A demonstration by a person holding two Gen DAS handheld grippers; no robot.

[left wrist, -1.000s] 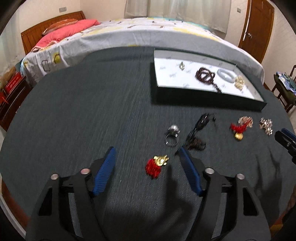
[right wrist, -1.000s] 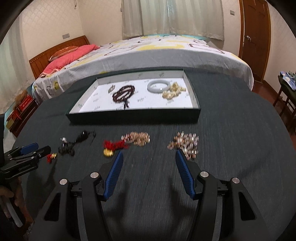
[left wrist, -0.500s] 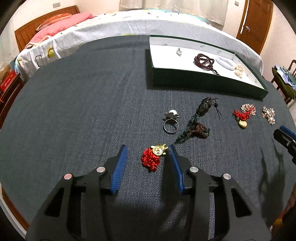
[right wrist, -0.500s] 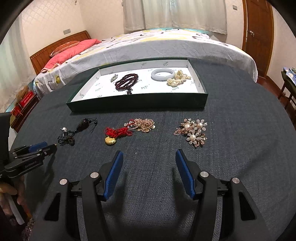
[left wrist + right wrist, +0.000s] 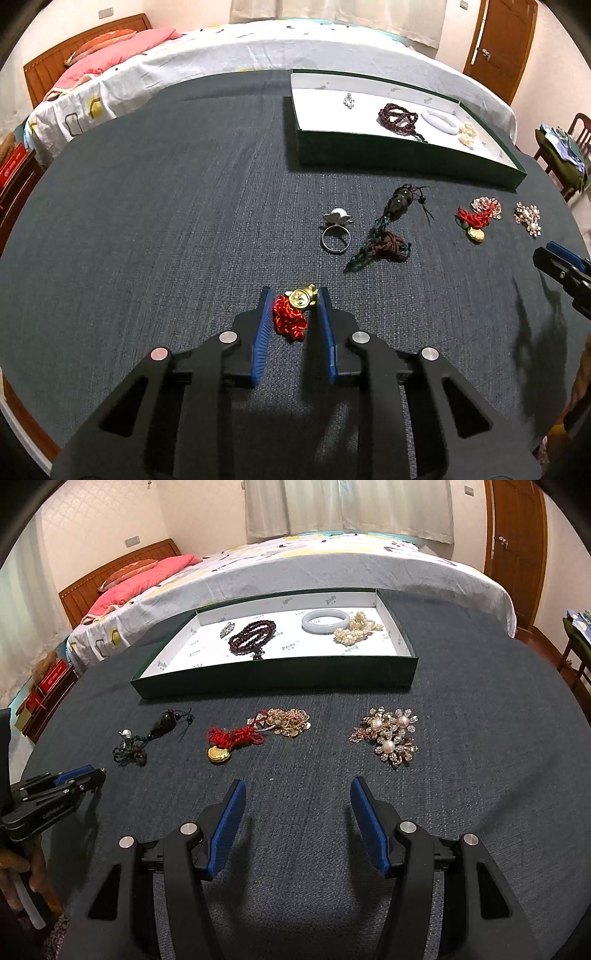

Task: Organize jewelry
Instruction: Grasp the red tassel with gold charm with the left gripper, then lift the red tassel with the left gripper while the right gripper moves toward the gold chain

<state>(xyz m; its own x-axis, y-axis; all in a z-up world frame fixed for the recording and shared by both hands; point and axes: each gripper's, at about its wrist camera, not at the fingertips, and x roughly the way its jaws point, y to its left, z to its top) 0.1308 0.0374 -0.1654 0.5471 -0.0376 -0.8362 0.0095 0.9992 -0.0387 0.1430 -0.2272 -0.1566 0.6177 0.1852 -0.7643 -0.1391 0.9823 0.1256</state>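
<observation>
Left wrist view looks over a dark table (image 5: 166,221) with a green tray (image 5: 406,162) at its far side; the left gripper (image 5: 293,314) has just been closing around a red-corded gold charm (image 5: 291,310), blue pads just beside the cord on both flanks, contact not certain. To finish well, I judge the squeeze should gather both knot and gold piece, then lift straight up so no loose cord drags, and carry it to a bare patch of the tray. Right gripper (image 5: 295,812) hovers spread and empty over bare cloth, near a pearl brooch (image 5: 388,738).

Tray holds a dark bead strand (image 5: 253,637), pale bangle (image 5: 325,620), cream cluster (image 5: 356,629) and small silver piece (image 5: 226,629). Loose on the table: ring (image 5: 335,234), black cord pendant (image 5: 388,232), second red charm (image 5: 229,742), gold chain pile (image 5: 290,722)
</observation>
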